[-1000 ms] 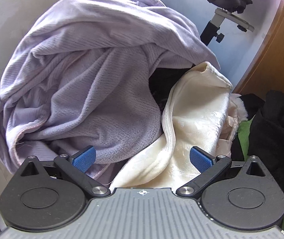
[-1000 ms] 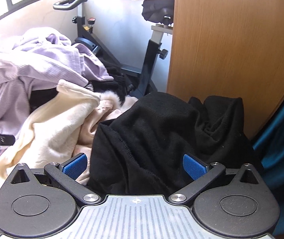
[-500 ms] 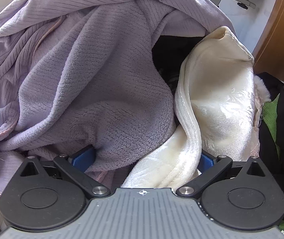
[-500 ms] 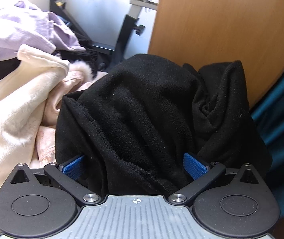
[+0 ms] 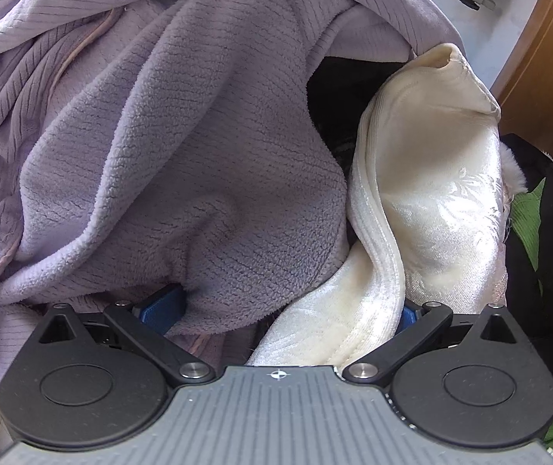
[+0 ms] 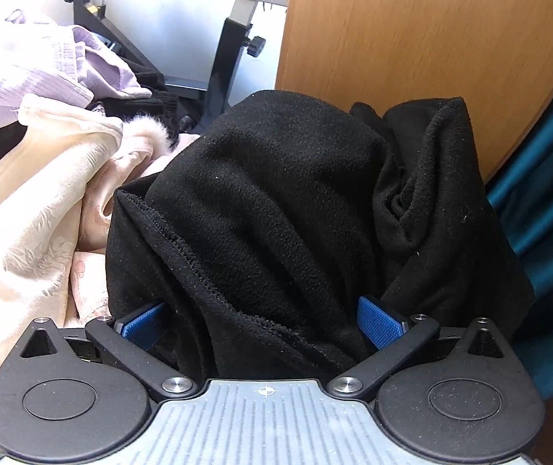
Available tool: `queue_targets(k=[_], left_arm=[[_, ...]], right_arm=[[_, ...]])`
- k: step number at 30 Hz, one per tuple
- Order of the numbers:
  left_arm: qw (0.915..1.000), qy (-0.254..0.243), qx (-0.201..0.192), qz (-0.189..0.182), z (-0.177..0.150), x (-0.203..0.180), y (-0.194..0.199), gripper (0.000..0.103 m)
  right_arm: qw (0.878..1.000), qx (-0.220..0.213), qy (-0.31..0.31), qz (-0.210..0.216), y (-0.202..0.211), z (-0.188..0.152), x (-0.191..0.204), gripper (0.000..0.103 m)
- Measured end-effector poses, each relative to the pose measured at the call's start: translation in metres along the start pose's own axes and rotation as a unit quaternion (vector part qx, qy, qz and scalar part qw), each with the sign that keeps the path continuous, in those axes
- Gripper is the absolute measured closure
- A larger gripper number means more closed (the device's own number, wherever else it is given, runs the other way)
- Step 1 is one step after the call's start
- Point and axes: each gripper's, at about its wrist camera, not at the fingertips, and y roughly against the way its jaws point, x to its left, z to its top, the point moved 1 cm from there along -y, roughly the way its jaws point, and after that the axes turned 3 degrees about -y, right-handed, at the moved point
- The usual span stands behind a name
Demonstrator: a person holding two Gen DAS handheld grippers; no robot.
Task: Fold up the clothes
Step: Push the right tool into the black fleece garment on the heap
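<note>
A pile of clothes fills both views. In the left wrist view a lilac fleece garment (image 5: 183, 162) bulges over a cream velvet garment (image 5: 423, 201). My left gripper (image 5: 282, 312) is open and pushed into the pile, its blue pads (image 5: 160, 308) half buried under lilac and cream folds. In the right wrist view a black fleece garment (image 6: 284, 201) lies heaped in front. My right gripper (image 6: 263, 323) is open, with a hemmed fold of the black fleece lying between its blue pads (image 6: 379, 323). The cream garment (image 6: 36, 209) lies to its left.
An exercise bike frame (image 6: 234, 38) stands behind the pile against a white wall. A wooden panel (image 6: 412, 46) rises behind the black fleece, and a teal curtain (image 6: 547, 201) hangs at the right. Green cloth (image 5: 526, 213) and dark cloth lie at the right of the left view.
Both grippers have pushed forward into the pile. The lilac and cream folds now cover the left pads; the black fleece fills more of the right view and lies between the right pads.
</note>
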Motion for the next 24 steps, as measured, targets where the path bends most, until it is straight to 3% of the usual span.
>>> queue_targets(k=[7, 16, 24], left_arm=[[1.0000, -0.006, -0.007, -0.001, -0.005, -0.002, -0.002, 0.000], [0.9998, -0.010, -0.008, 0.017, -0.011, -0.008, -0.002, 0.000], [0.9995, -0.008, -0.015, 0.026, -0.023, -0.007, 0.000, 0.000]], right_arm=[[1.000, 0.022, 0.004, 0.000, 0.004, -0.001, 0.003, 0.001], [0.994, -0.010, -0.069, 0.086, 0.047, -0.008, -0.028, 0.001], [0.991, -0.027, -0.112, 0.066, 0.064, -0.021, -0.065, 0.001]])
